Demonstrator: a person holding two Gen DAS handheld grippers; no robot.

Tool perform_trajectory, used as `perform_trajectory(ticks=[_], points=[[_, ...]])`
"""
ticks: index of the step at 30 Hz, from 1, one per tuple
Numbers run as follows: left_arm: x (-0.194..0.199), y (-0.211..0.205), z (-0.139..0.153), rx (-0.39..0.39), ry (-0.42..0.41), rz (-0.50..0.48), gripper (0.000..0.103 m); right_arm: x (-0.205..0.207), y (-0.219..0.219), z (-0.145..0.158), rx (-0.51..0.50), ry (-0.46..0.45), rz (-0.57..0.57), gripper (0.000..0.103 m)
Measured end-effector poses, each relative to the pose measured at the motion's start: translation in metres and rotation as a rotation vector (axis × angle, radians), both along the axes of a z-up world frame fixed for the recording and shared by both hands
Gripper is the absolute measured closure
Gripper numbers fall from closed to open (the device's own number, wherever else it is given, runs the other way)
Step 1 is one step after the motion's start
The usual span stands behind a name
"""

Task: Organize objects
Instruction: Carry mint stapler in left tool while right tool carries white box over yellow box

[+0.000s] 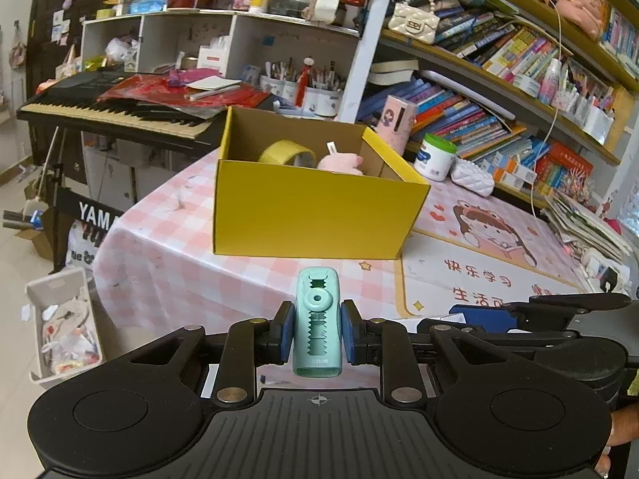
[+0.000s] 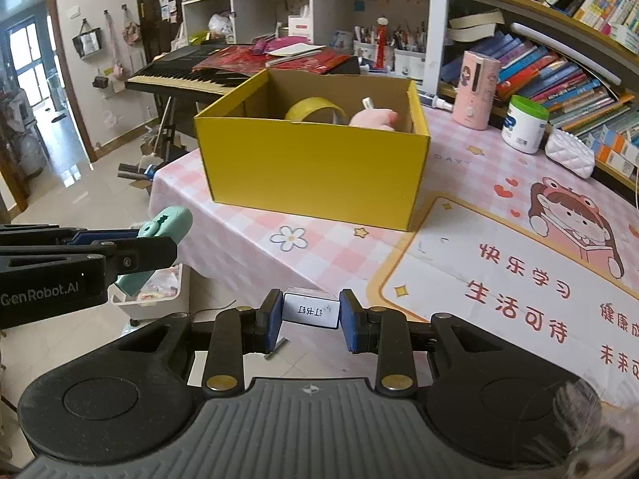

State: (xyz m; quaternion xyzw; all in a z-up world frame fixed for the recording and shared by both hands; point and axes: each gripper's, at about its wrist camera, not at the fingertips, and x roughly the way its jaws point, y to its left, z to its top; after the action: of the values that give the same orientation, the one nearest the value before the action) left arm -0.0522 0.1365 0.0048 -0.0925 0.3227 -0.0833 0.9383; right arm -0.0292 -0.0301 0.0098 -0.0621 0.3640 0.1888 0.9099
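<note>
Pink checked cloth (image 2: 247, 235) covers a table (image 1: 167, 263) in a cluttered room, with bookshelves (image 1: 519, 80) on one side and a keyboard (image 1: 120, 113) behind. A yellow box (image 1: 315, 215) stands open on the cloth, holding a tape roll (image 1: 285, 151) and something pink (image 1: 339, 161).

Only the left wrist view shows the face of the mint stapler (image 1: 316, 321), upright and clamped between the left gripper's (image 1: 316, 333) blue pads. From the right wrist view that stapler appears side-on at the left edge. Only this view shows the right gripper (image 2: 311, 313) clamped on a small white box (image 2: 311, 310), above the table's near edge.
</note>
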Motion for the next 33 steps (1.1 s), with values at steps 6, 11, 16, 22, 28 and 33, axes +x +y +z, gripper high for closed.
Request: perform_trajectory(ticks=[6,11,16,22,28,33], points=[[0.0,0.004,0.001,-0.008,-0.005,0.008,0.08,-0.001,0.006,0.002,-0.008,-0.002,0.013,0.074],[0.005,0.004,0.004,-0.009,-0.024,0.015,0.08,0.002,0.007,0.006,-0.003,-0.019,0.001,0.074],[0.015,0.007,0.012,-0.005,-0.054,0.032,0.08,0.01,0.004,0.014,0.009,-0.057,-0.009,0.074],[0.038,0.008,0.023,-0.002,-0.091,0.051,0.08,0.033,-0.002,0.027,0.036,-0.109,-0.022,0.074],[0.076,0.006,0.038,-0.002,-0.137,0.082,0.08,0.07,-0.009,0.048,0.079,-0.189,-0.024,0.074],[0.113,0.0,0.047,0.008,-0.169,0.1,0.08,0.107,-0.013,0.063,0.103,-0.237,-0.004,0.074]])
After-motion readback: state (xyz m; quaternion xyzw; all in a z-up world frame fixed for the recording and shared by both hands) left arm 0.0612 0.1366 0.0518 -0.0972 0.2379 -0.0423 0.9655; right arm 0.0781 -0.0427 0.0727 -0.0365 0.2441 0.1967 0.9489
